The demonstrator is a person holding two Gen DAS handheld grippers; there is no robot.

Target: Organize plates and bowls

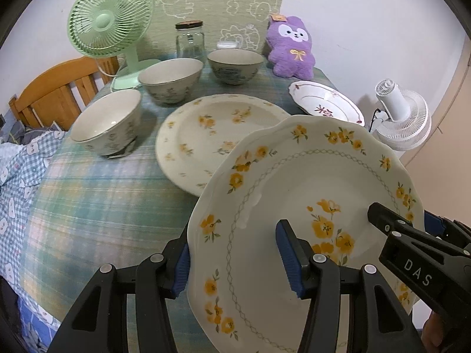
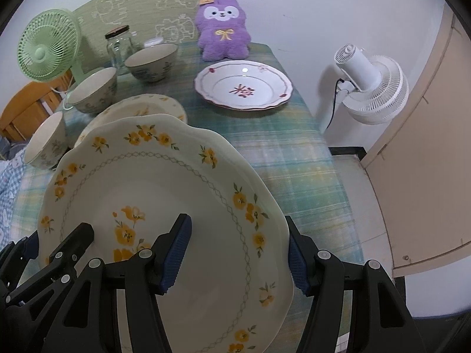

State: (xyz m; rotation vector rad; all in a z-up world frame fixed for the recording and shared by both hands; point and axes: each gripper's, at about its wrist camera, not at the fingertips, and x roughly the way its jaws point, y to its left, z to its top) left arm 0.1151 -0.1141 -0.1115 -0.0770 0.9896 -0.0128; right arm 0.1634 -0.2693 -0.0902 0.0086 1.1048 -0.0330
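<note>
both grippers' fingers clamp yellow-flower plate (image 1: 309, 176) rims, above second plate (image 1: 206, 135); bowls (image 1: 109, 123), pink-rimmed plate (image 2: 244, 85) nearby.

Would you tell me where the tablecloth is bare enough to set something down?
Bare cloth lies at the near left, in front of the nearest bowl, and near right, in front of the pink-trimmed plate. The back is crowded: bowls, jar, plush.

Cream plate (image 2: 164, 194) with yellow flowers fills the lower frame, purple plush (image 2: 222, 29) top centre, mint-green fan (image 2: 48, 50) upper left, teal plaid tablecloth (image 2: 282, 153).
</note>
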